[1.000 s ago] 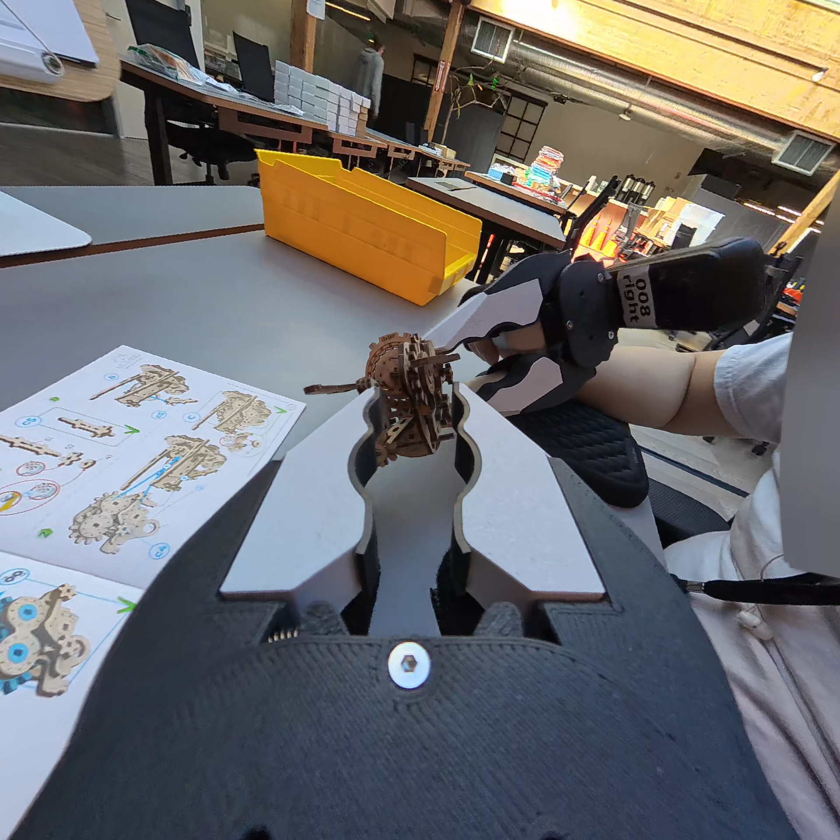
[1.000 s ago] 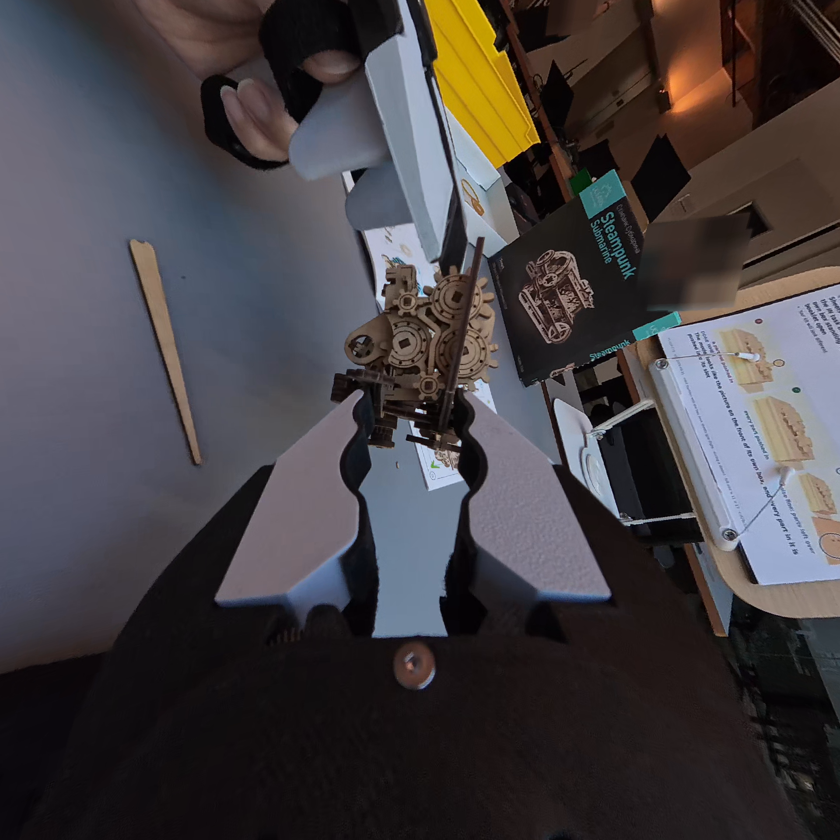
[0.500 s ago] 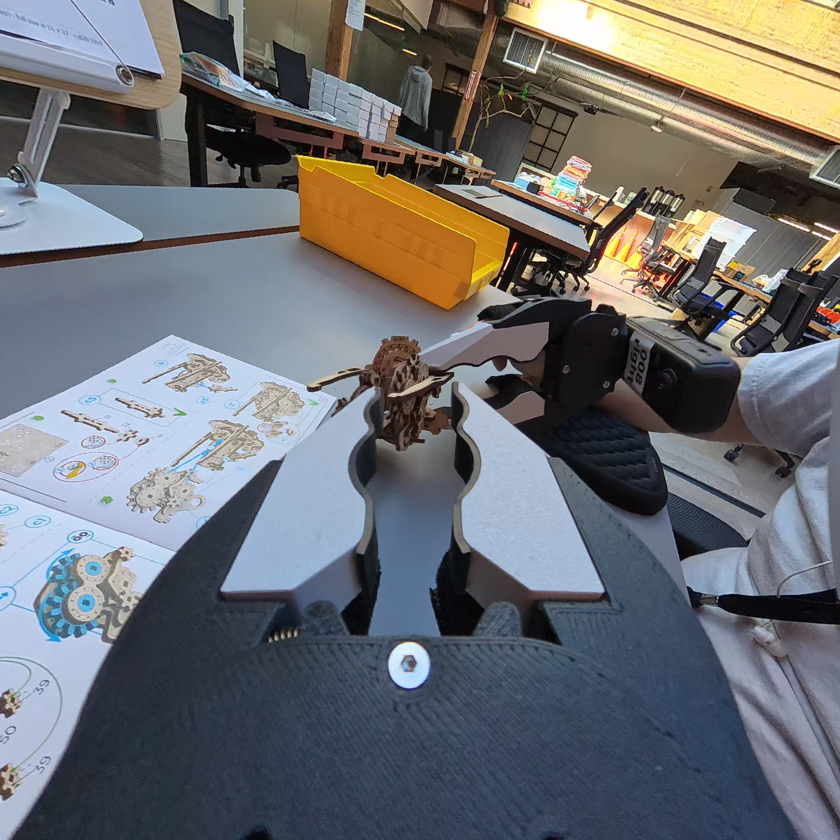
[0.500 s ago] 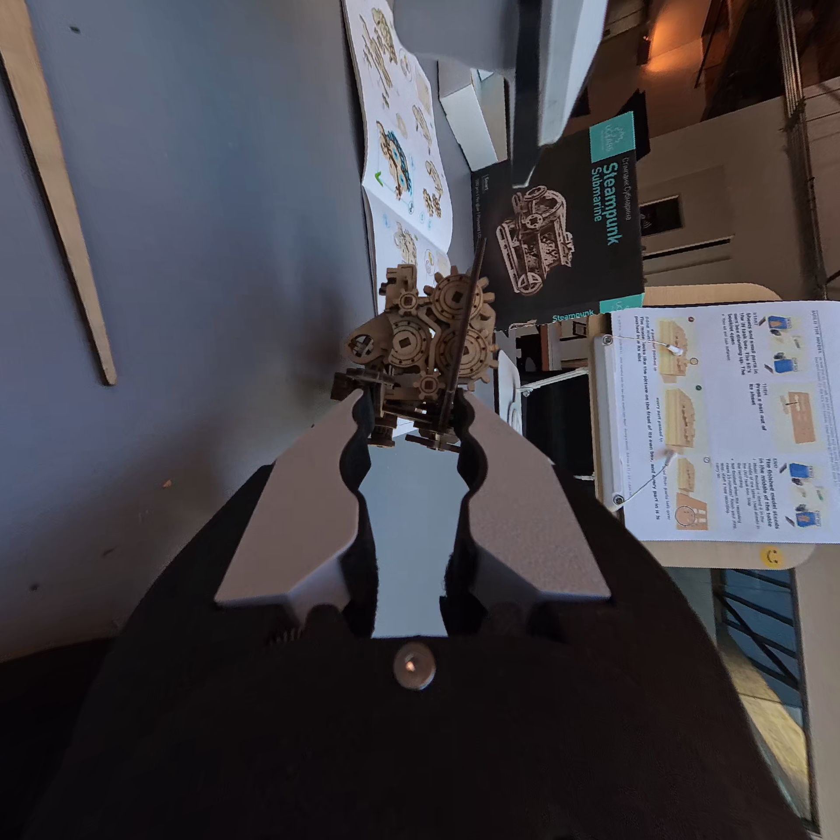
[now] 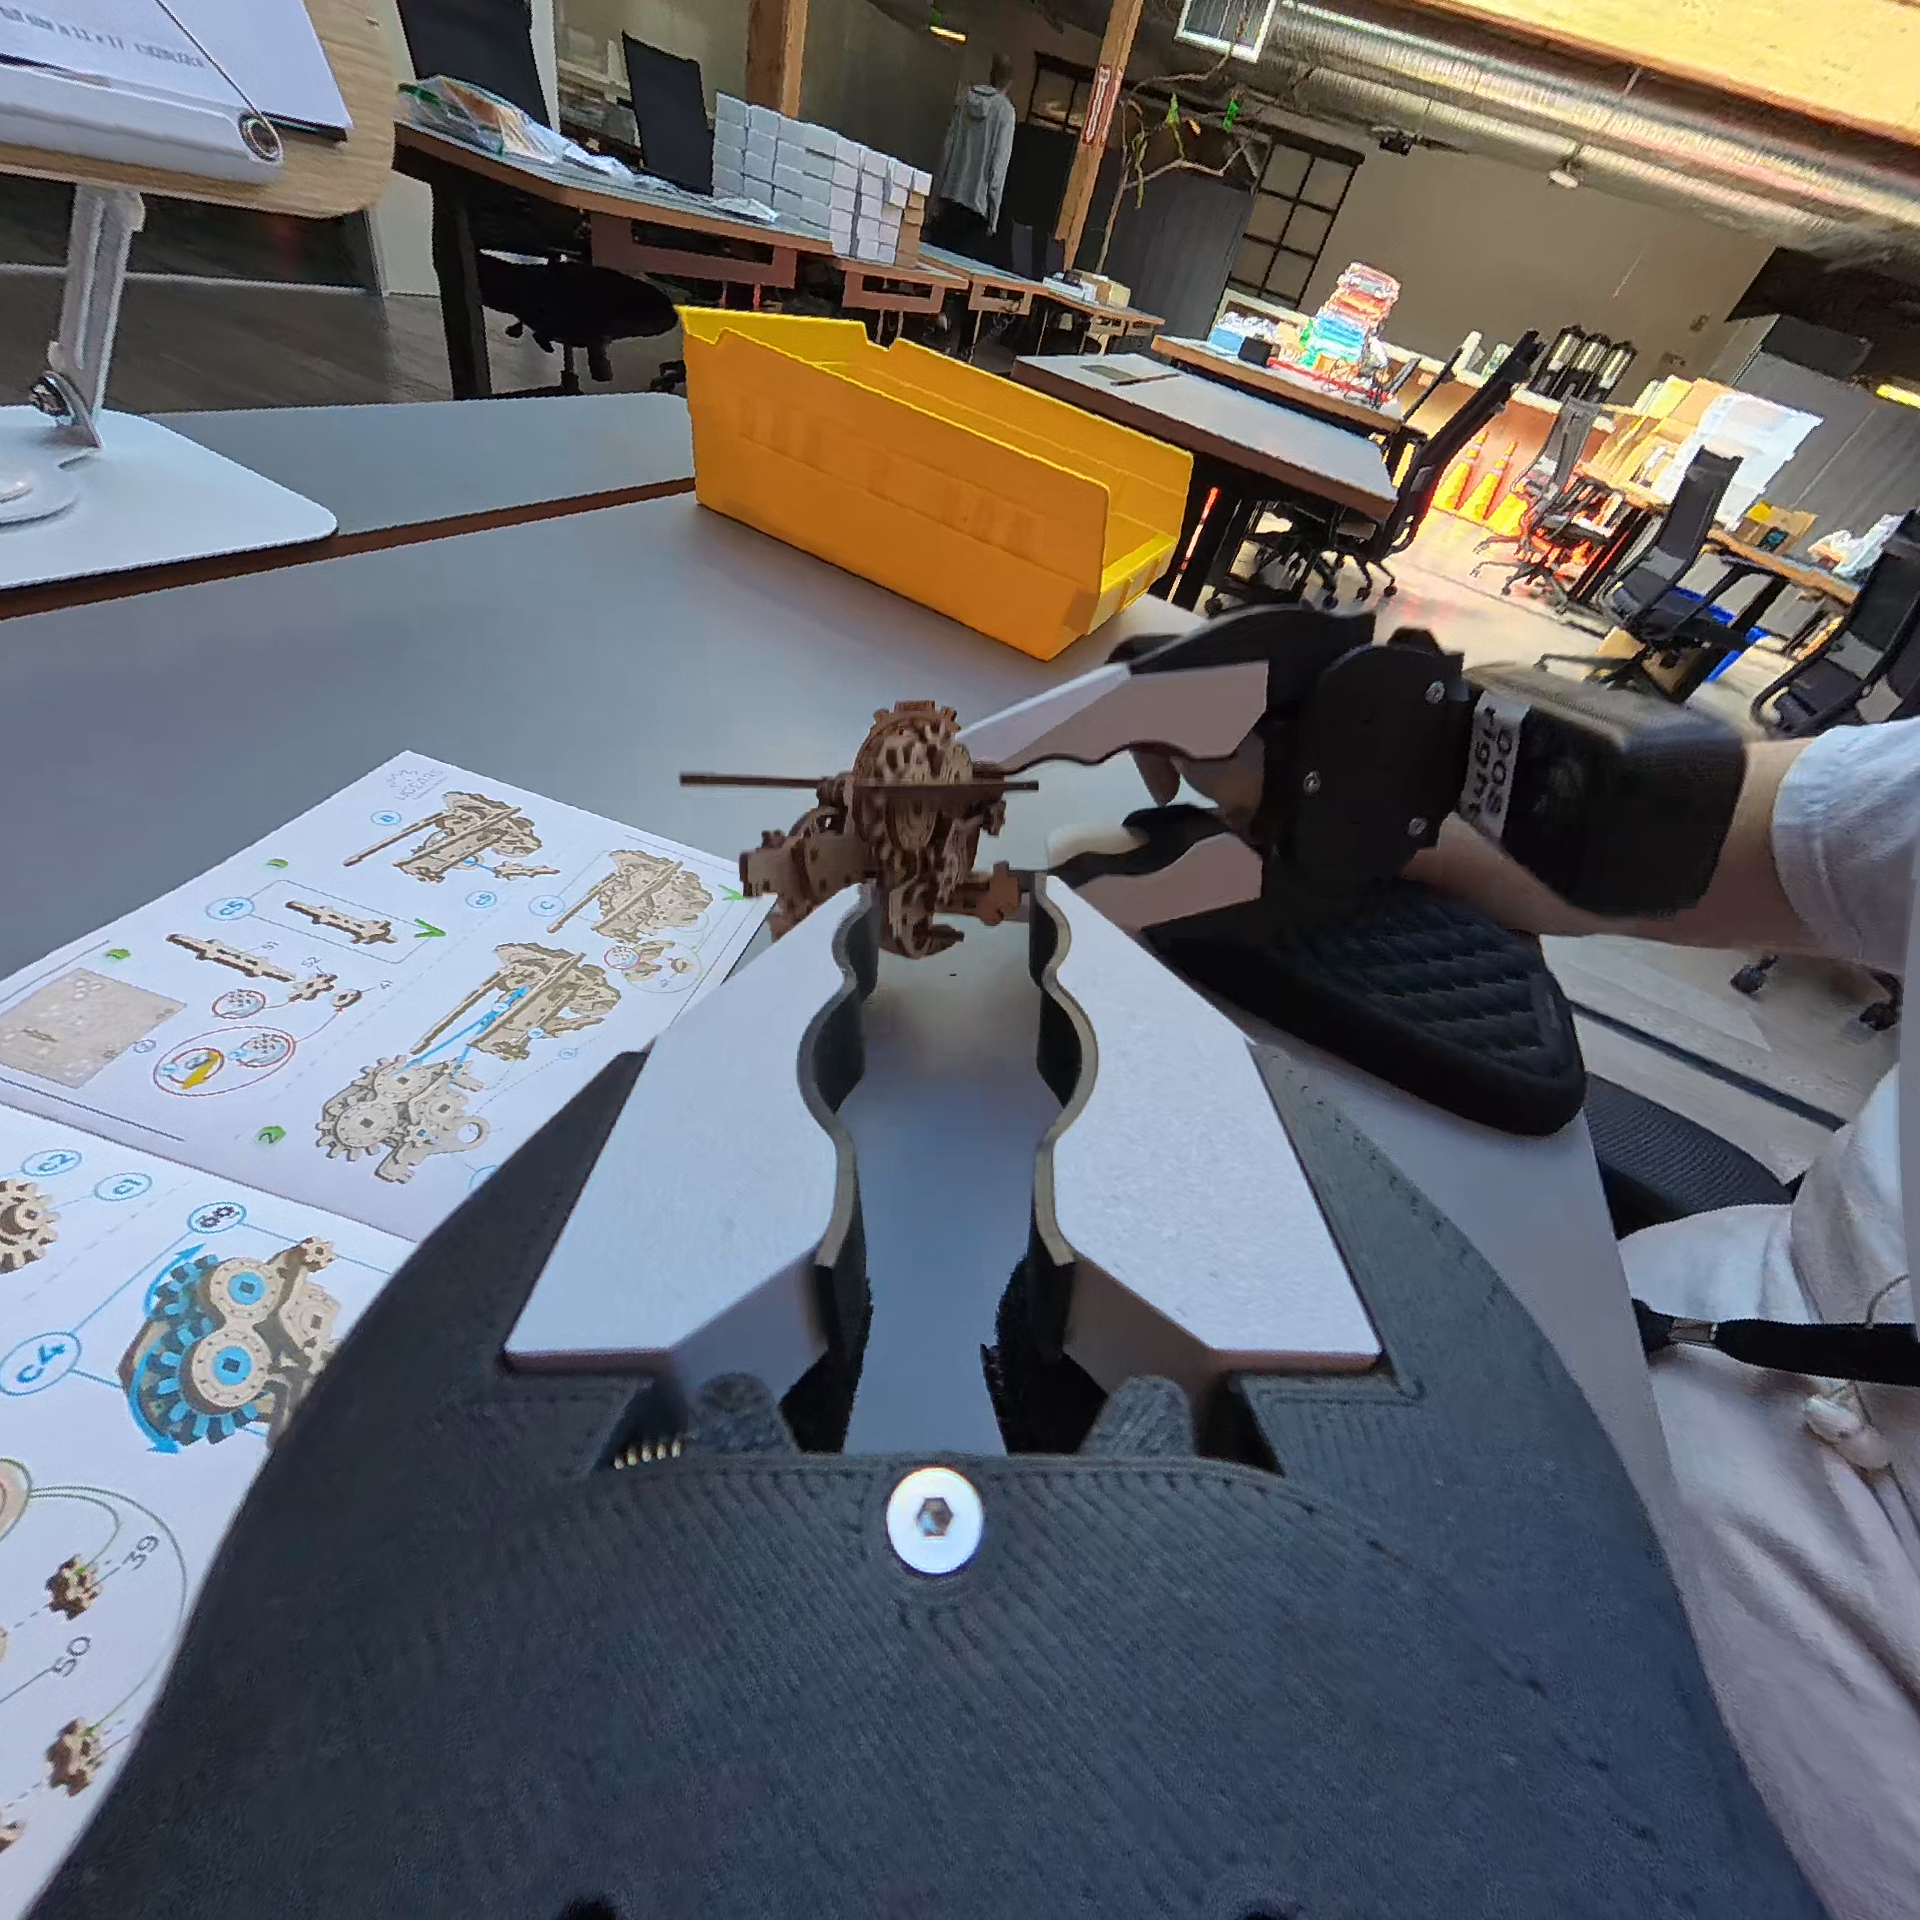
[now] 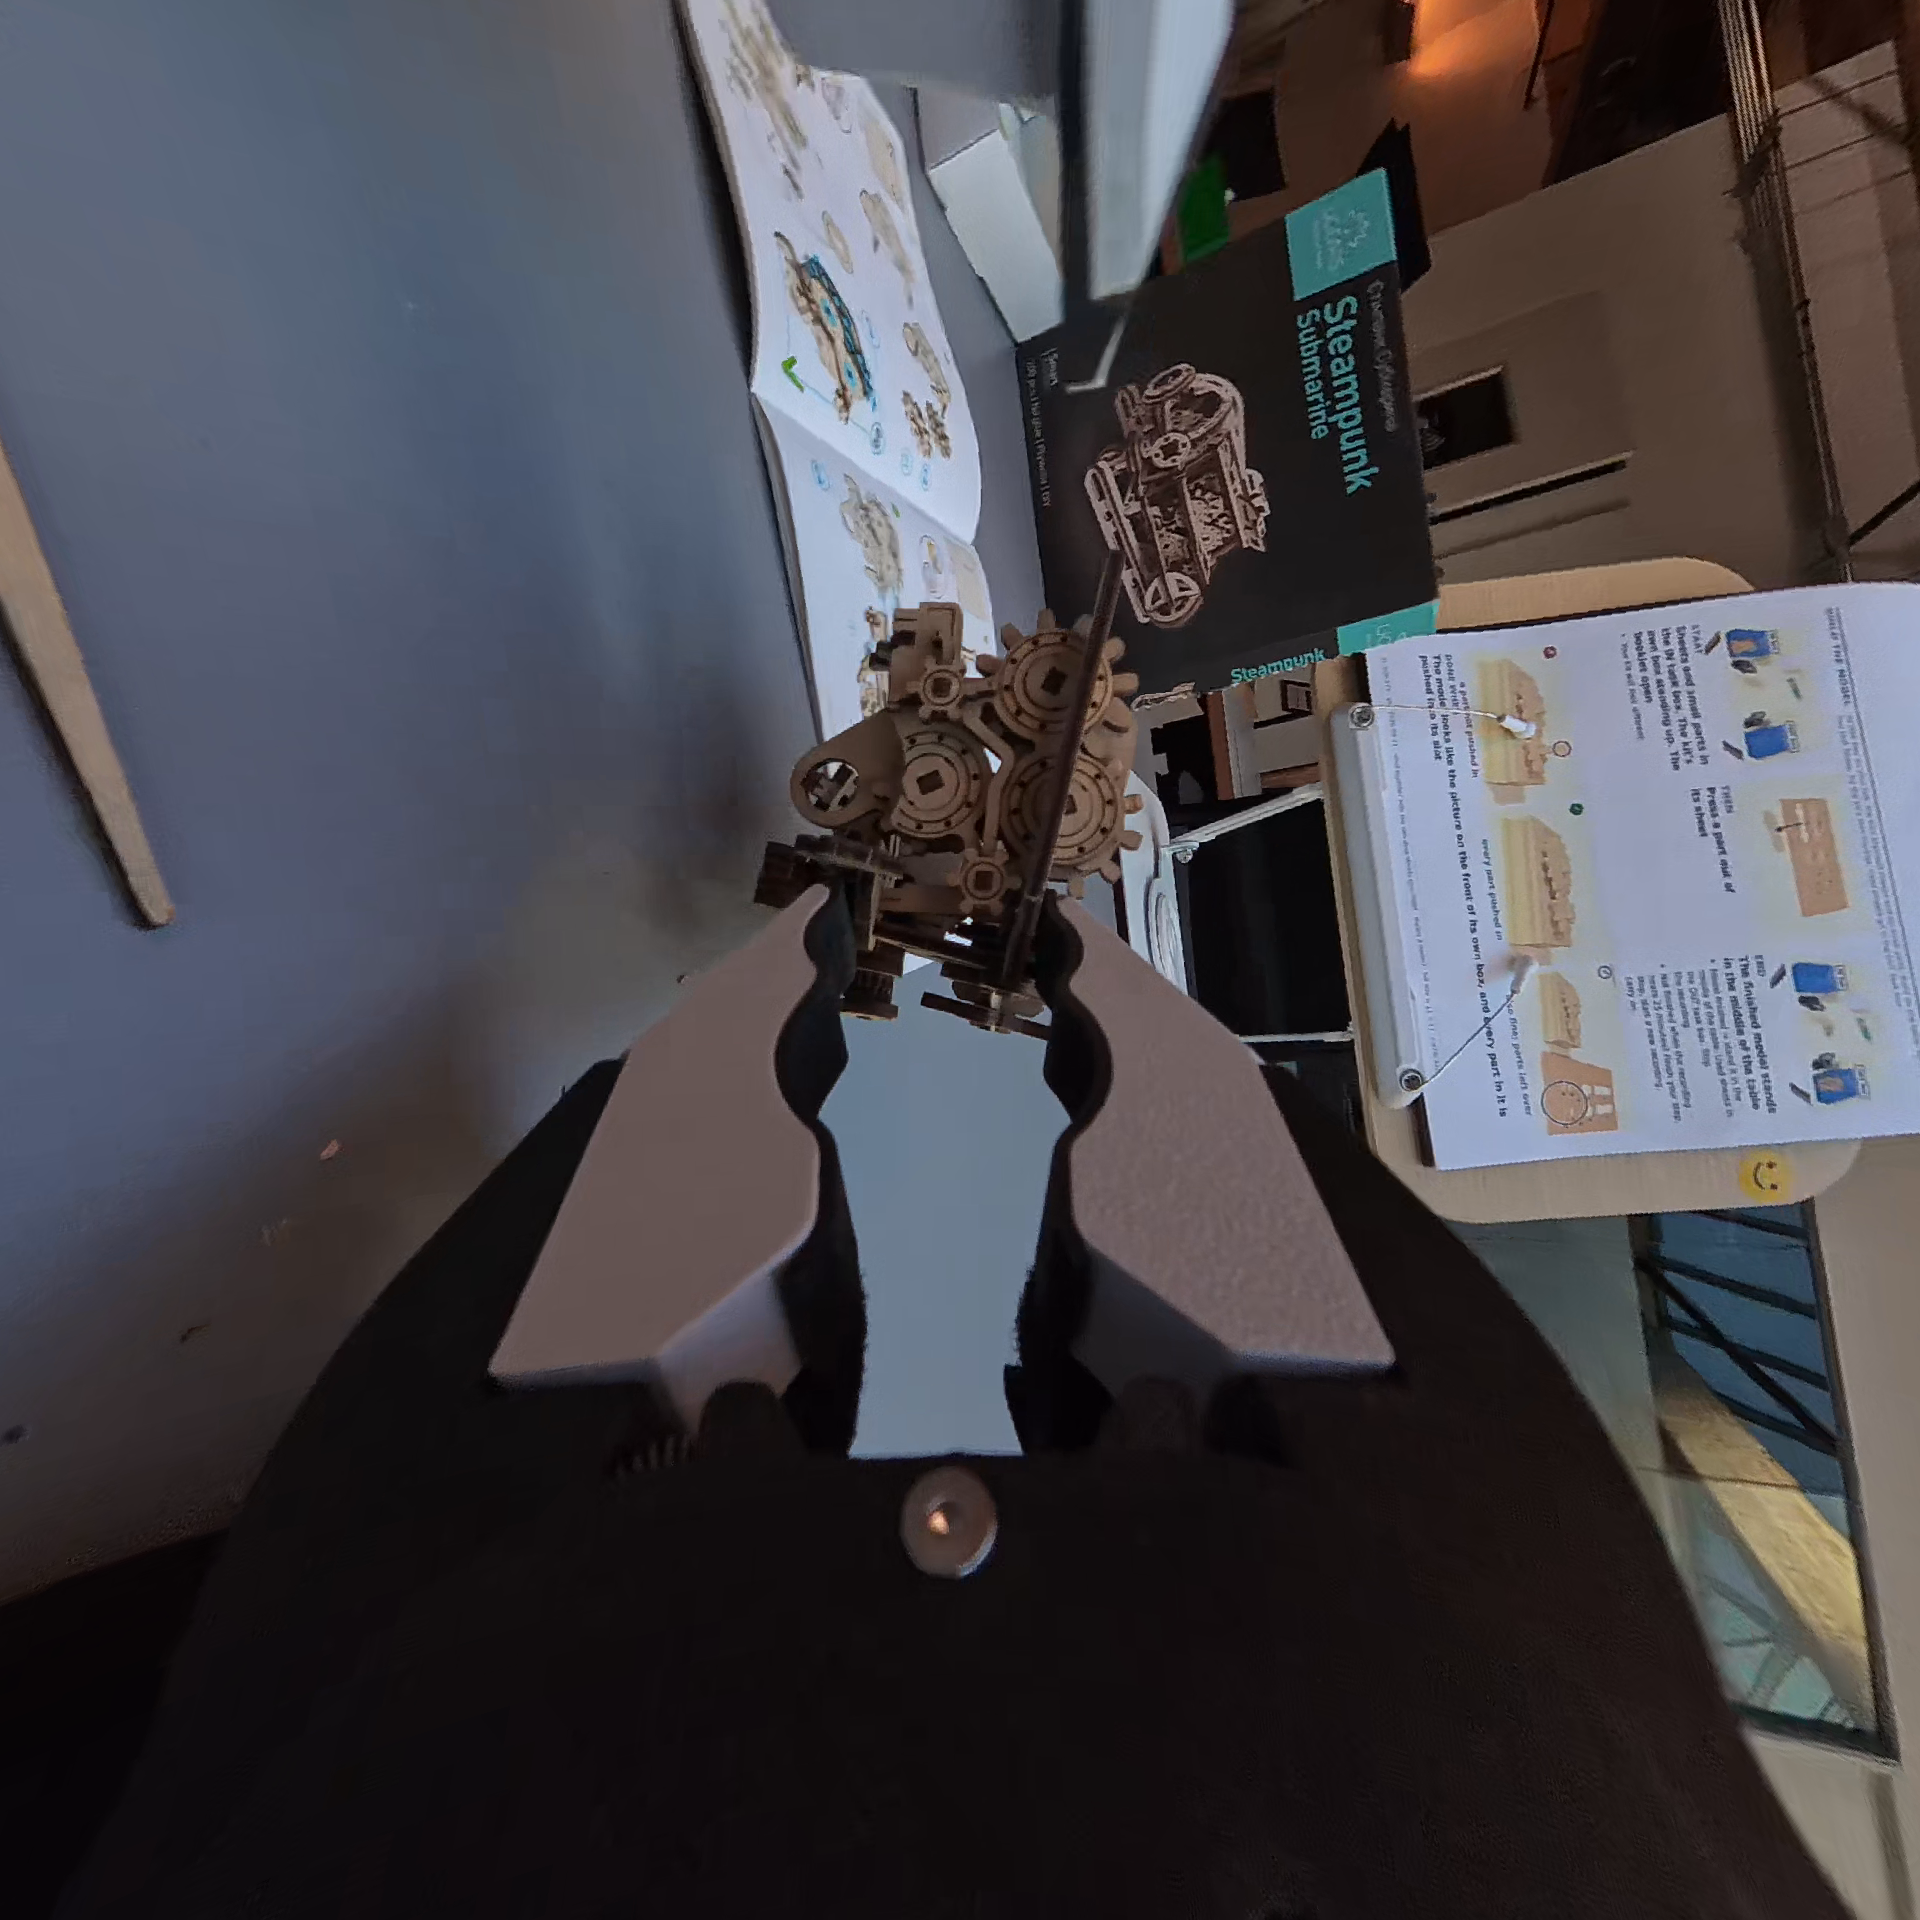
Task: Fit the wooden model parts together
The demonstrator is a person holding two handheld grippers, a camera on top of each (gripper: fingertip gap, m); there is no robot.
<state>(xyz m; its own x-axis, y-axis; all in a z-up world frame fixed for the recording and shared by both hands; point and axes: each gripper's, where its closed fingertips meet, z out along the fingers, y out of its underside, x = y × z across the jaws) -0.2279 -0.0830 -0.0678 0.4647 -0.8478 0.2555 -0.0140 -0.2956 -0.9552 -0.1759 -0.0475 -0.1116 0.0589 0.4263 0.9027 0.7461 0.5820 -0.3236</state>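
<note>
A small wooden gear model (image 5: 914, 821) with a thin dark rod through it is held above the grey table (image 5: 416, 644). My right gripper (image 5: 1008, 810) reaches in from the right, turned on its side, and is shut on the model's base. In the right wrist view the model (image 6: 966, 790) sits clamped between the right gripper's (image 6: 935, 925) tips, gears facing the camera. My left gripper (image 5: 945, 904) is open, with its tips just in front of and below the model. It shows blurred at the top of the right wrist view (image 6: 1122, 156), apart from the model.
An open instruction booklet (image 5: 312, 987) lies at the left and a yellow bin (image 5: 914, 468) stands at the far edge. The black kit box (image 6: 1226, 447) and a stand with a printed sheet (image 6: 1642, 873) are behind. A loose wooden strip (image 6: 73, 748) lies on the table. The tips of one gripper are about 8 cm away from the tips of the other.
The left gripper has drawn back from the model. The right gripper has kept hold and turned the model, so the rod now lies level in the left wrist view.
</note>
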